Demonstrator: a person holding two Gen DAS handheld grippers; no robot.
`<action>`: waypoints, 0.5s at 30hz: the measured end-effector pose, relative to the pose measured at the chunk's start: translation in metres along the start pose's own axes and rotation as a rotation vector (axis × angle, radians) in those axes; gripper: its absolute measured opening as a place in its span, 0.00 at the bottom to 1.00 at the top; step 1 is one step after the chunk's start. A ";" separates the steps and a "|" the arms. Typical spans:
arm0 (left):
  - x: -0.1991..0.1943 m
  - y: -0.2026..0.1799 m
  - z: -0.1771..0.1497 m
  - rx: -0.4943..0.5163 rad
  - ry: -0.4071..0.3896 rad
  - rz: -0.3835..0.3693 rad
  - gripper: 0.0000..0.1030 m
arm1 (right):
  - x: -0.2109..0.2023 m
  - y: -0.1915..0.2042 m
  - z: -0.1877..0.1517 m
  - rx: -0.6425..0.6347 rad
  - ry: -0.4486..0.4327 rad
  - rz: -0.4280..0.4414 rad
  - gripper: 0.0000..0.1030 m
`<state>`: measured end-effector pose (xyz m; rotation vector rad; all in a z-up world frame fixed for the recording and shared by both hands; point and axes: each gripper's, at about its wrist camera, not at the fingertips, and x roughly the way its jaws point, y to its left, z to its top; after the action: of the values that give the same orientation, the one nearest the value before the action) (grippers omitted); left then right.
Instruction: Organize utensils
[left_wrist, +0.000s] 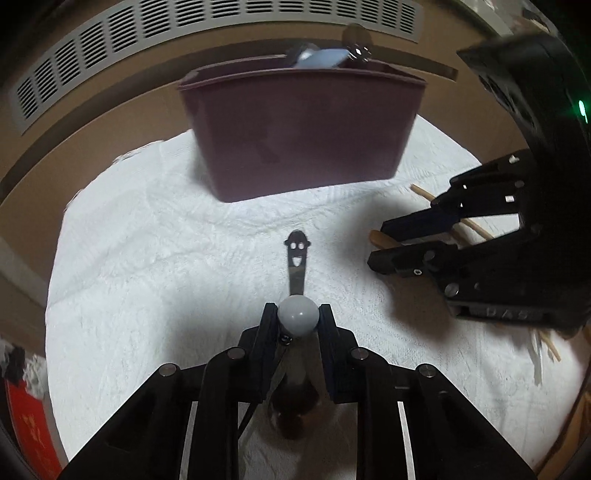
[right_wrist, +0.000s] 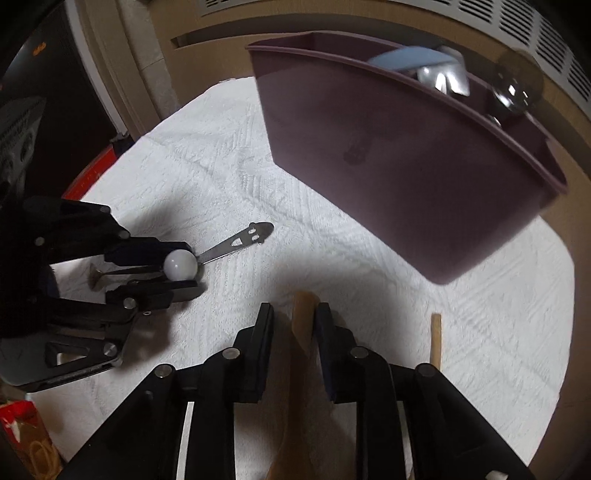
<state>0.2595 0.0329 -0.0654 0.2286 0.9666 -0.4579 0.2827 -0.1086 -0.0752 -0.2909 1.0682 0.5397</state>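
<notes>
Between the pads of the left claw (left_wrist: 298, 320) a pale round ball (left_wrist: 297, 318) on a metal utensil with a smiling-face handle end (left_wrist: 297, 258) is pinched, with the handle lying on the white towel (left_wrist: 147, 295). A wooden utensil handle (right_wrist: 303, 317) is straddled by the narrowly parted right claw (right_wrist: 295, 321); whether its pads press on the wood cannot be told. Beyond both, a maroon divided bin (left_wrist: 303, 136) is seen standing on the towel, a blue item and shiny metal pieces already in its rear compartment. Loose chopsticks (left_wrist: 476, 229) lie beside the right claw. A slip is judged likely: the smooth ball could be squeezed out of the pads during lifting, and the wooden handle could be dropped if it is held loosely
</notes>
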 end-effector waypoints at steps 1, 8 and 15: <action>-0.005 0.003 -0.002 -0.025 -0.016 -0.006 0.22 | 0.001 0.005 0.000 -0.025 0.001 -0.029 0.22; -0.056 0.011 -0.006 -0.162 -0.185 0.036 0.22 | -0.022 0.014 -0.012 -0.001 -0.038 -0.058 0.11; -0.116 0.004 0.007 -0.217 -0.379 0.060 0.22 | -0.104 0.011 -0.029 0.103 -0.228 -0.012 0.11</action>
<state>0.2102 0.0652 0.0346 -0.0275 0.6292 -0.3229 0.2163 -0.1419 0.0044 -0.1409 0.8697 0.4928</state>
